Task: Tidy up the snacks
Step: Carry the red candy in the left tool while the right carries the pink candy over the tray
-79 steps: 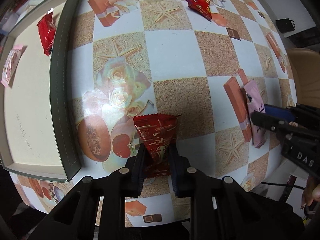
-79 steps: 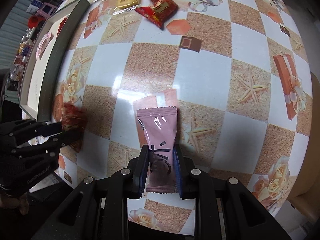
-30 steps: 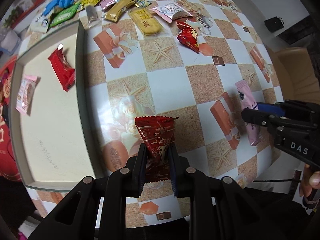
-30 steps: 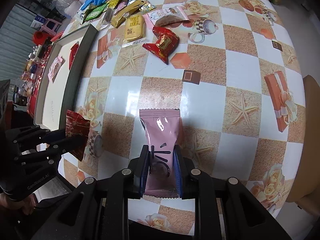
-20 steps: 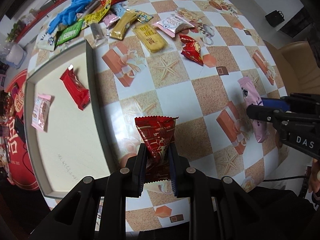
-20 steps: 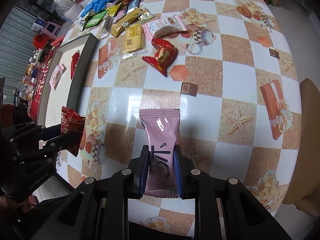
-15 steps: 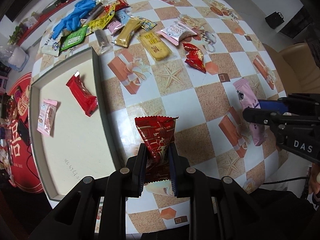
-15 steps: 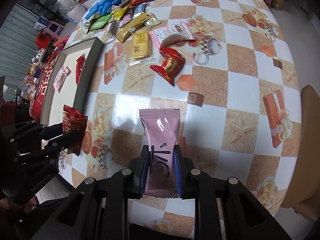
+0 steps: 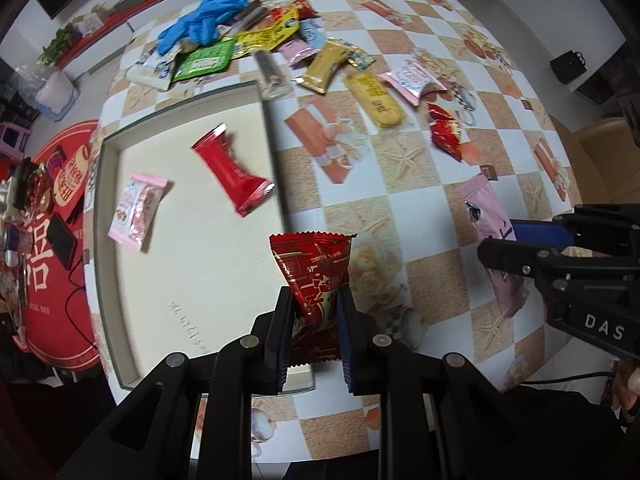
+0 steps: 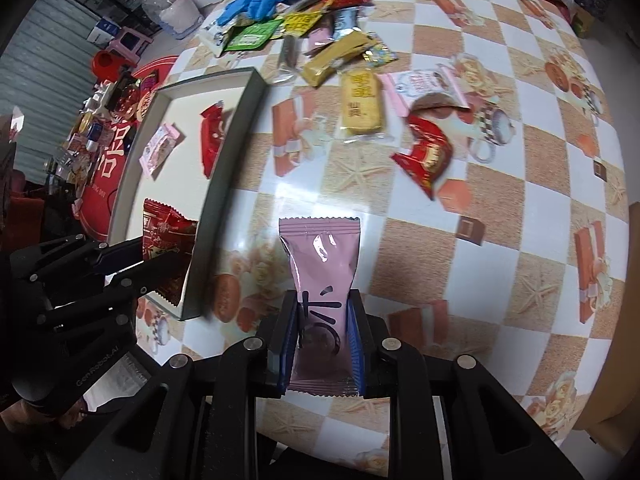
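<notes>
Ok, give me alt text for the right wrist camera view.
The right gripper holds a pink snack packet above a checkered table. To the left, the left gripper holds a red packet over a shallow tray containing two snacks; more snacks lie piled at the table's far side.

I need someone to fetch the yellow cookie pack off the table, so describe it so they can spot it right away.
Start at the grey tray on the checkered tablecloth, then look just past its far right corner. The yellow cookie pack lies flat there, between a mustard wrapper and a pink and white pouch. It alone is a rounded oblong with dark lettering.
</notes>
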`<state>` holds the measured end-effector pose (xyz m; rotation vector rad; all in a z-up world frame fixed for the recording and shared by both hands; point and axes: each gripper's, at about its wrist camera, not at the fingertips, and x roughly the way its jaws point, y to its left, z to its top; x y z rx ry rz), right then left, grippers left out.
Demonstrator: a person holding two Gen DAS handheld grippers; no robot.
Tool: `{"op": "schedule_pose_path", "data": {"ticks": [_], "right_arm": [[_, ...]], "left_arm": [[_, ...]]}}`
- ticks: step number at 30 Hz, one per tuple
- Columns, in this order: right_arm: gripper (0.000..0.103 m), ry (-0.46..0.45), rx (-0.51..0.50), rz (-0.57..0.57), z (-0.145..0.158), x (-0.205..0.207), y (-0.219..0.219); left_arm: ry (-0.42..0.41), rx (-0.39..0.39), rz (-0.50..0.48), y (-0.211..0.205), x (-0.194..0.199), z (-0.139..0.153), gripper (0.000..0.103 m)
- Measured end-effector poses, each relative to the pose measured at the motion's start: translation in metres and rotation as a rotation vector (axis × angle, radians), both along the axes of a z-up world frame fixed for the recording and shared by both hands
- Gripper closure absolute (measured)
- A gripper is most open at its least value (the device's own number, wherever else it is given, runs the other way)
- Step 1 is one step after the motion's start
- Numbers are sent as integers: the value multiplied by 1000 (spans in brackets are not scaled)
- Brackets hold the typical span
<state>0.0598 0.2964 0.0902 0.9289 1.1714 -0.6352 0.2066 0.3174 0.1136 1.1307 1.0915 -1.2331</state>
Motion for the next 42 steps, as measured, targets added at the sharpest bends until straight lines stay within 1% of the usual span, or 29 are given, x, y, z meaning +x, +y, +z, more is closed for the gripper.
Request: {"op": "schedule_pose_path", "data": {"ticks": [4, 8, 15, 24, 30, 42], "right_arm": [[79, 2, 3, 43, 1, 25, 7], [79, 3, 3, 84, 3, 52, 14], [79, 18, 9, 148, 1, 99, 26], [79, 42, 8, 228, -4, 154, 41], [78, 51, 13, 246, -7, 178, 44], [78, 78, 30, 234, -18, 203, 43]], "left_arm": [[4, 1, 43, 7, 21, -1, 81], [-27, -2, 56, 14, 40, -1, 80], [-33, 15, 118, 27, 79, -8, 80], [-34, 36, 153, 35, 116, -17, 80], [-36, 43, 159, 34, 133, -20, 80], [-27, 63, 150, 34, 149, -31, 80]]}}
